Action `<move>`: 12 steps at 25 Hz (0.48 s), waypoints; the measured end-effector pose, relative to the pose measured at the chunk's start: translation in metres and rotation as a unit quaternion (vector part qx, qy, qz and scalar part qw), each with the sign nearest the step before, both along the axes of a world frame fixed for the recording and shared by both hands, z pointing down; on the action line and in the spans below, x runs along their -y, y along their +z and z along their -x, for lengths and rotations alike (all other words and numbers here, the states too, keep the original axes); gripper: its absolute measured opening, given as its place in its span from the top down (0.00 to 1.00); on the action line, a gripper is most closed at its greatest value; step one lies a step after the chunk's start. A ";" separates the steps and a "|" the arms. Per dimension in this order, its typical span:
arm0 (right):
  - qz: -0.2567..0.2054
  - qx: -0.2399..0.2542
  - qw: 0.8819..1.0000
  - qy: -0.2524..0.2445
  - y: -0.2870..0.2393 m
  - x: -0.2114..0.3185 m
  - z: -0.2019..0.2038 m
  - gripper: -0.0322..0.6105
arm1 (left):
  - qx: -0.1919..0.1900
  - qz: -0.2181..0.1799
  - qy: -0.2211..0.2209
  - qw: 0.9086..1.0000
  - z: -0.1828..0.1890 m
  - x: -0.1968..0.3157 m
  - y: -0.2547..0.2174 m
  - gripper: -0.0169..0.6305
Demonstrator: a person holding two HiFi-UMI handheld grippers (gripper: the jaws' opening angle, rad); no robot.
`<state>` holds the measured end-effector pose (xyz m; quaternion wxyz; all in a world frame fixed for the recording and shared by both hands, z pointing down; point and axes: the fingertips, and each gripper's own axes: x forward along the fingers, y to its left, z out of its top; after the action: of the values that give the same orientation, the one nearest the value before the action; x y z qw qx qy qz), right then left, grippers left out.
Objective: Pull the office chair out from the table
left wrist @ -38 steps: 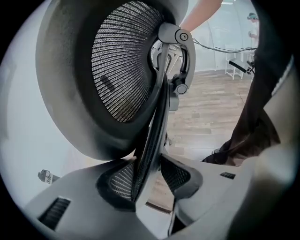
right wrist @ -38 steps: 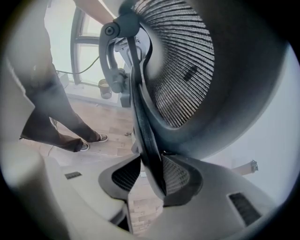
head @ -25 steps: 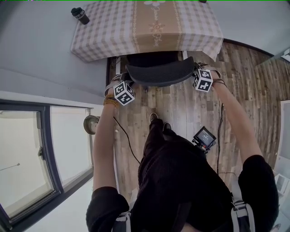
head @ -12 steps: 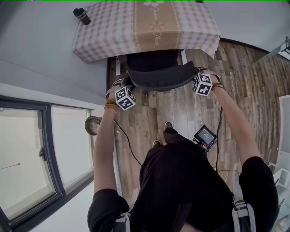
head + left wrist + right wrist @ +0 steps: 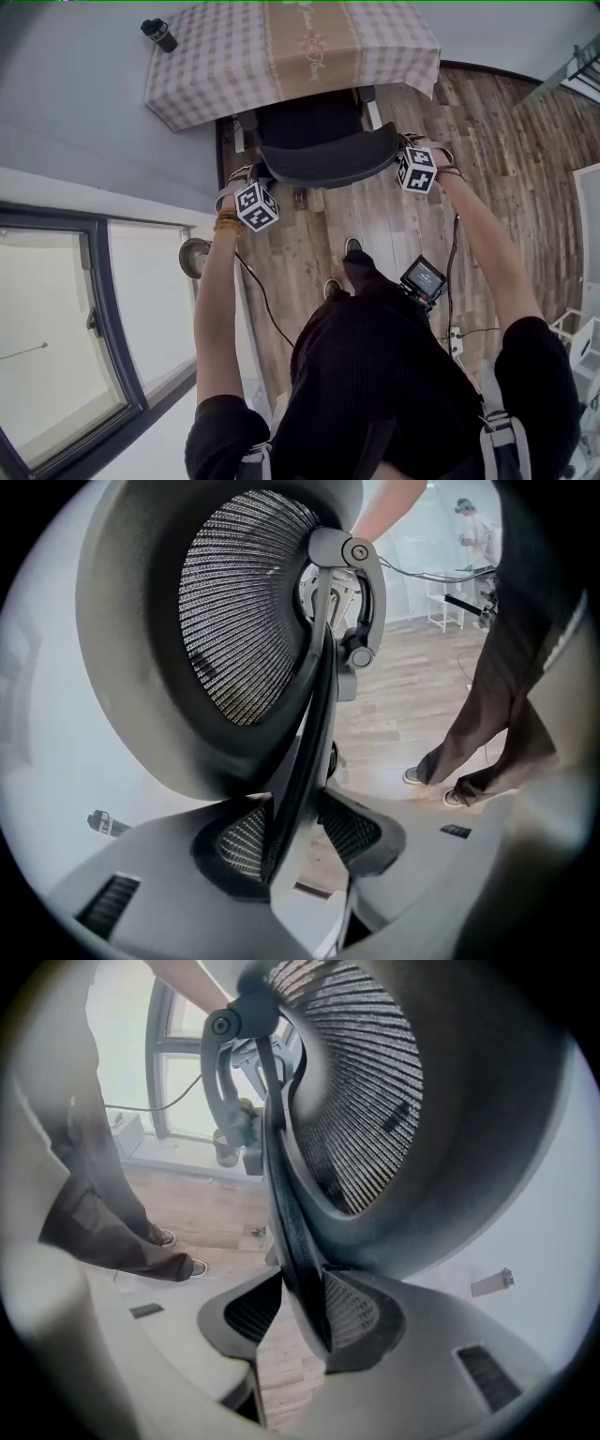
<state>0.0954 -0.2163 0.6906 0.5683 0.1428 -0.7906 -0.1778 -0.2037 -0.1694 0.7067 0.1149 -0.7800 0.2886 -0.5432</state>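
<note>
The office chair, with its black mesh backrest (image 5: 328,161) and dark seat (image 5: 309,120), stands just in front of the table (image 5: 216,66) with the checked cloth. My left gripper (image 5: 267,180) is clamped on the backrest's left edge, and my right gripper (image 5: 401,156) on its right edge. In the left gripper view the backrest rim (image 5: 309,714) runs between the pads (image 5: 234,841) of the left gripper (image 5: 291,841). In the right gripper view the rim (image 5: 286,1204) sits the same way in the right gripper (image 5: 305,1312).
A black bottle (image 5: 157,34) lies at the table's left corner. A large window (image 5: 56,319) and a grey wall are on the left. A round object (image 5: 192,255) and cables (image 5: 267,300) lie on the wood floor (image 5: 487,112). The person's feet (image 5: 349,251) are behind the chair.
The chair has rolled out from under the table toward the person, showing more of its seat. Both grippers came back with the backrest, and the person's feet stepped back.
</note>
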 end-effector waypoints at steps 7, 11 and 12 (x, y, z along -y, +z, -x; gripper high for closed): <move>-0.002 -0.001 1.000 0.012 0.002 -0.046 0.003 0.74 | 0.004 0.002 0.008 1.000 0.004 -0.039 0.001 0.71; -0.003 -0.001 1.000 0.017 0.000 -0.072 0.007 0.74 | 0.010 -0.004 0.011 1.000 0.009 -0.060 0.001 0.71; -0.003 -0.001 1.000 0.017 0.000 -0.079 0.009 0.74 | 0.010 -0.006 0.011 1.000 0.011 -0.065 0.001 0.71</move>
<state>0.0867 -0.1374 0.6908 0.5713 0.1579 -0.7872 -0.1702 -0.2142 -0.1041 0.7079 0.1283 -0.7768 0.2816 -0.5484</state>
